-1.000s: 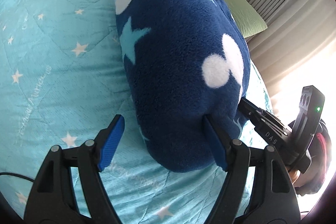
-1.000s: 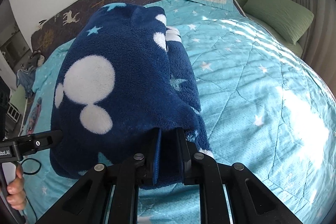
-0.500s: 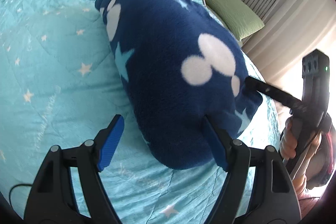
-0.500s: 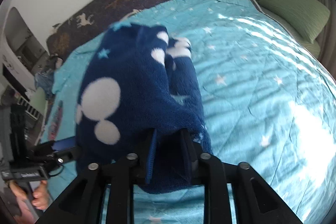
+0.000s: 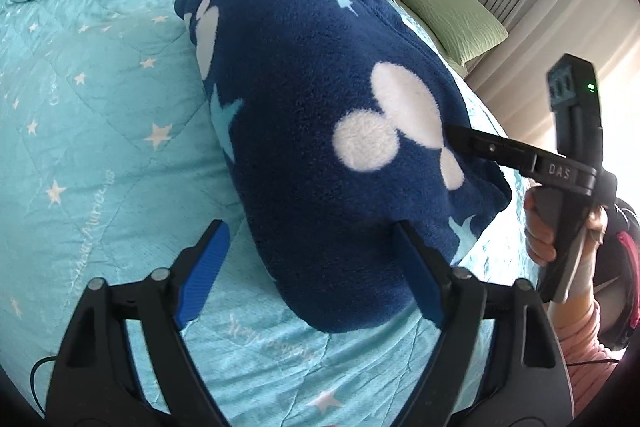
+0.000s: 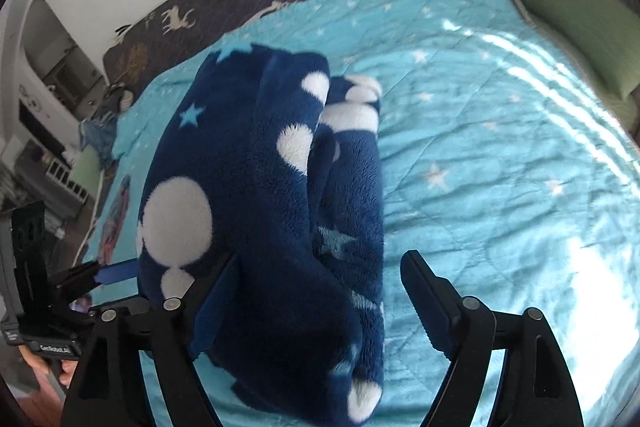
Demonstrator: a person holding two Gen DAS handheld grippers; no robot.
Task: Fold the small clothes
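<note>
Fleece garment [image 5: 320, 131] lies folded into a thick bundle on the star-print quilt [image 5: 80, 131], centre of the left wrist view; in the right wrist view it runs from frame centre down to the bottom edge [image 6: 260, 207].

Right gripper [image 6: 320, 303]: jaws have just been opening and now stand wide, with the near end of the bundle between them but no pad pressing on it. Released. From the left view only one of its black fingers shows at right [image 5: 492, 147], touching or just beside the fleece edge; can't tell which.

Left gripper [image 5: 316, 267]: jaws also just opened further, spread wide. Left blue pad is over bare quilt; right pad sits against the bundle's lower edge, no squeeze. Not holding.

Read: the fold looks laid down, so the step in hand is let-go and clear.

To do it well:
- back both grippers straight out along their fingers, no sideways drag; fleece snags on ribbed pads
- lift before pulling away, so the top layer doesn't peel open
- the layers look uneven on the bundle's right side in the right view; press flat if it springs.
</note>
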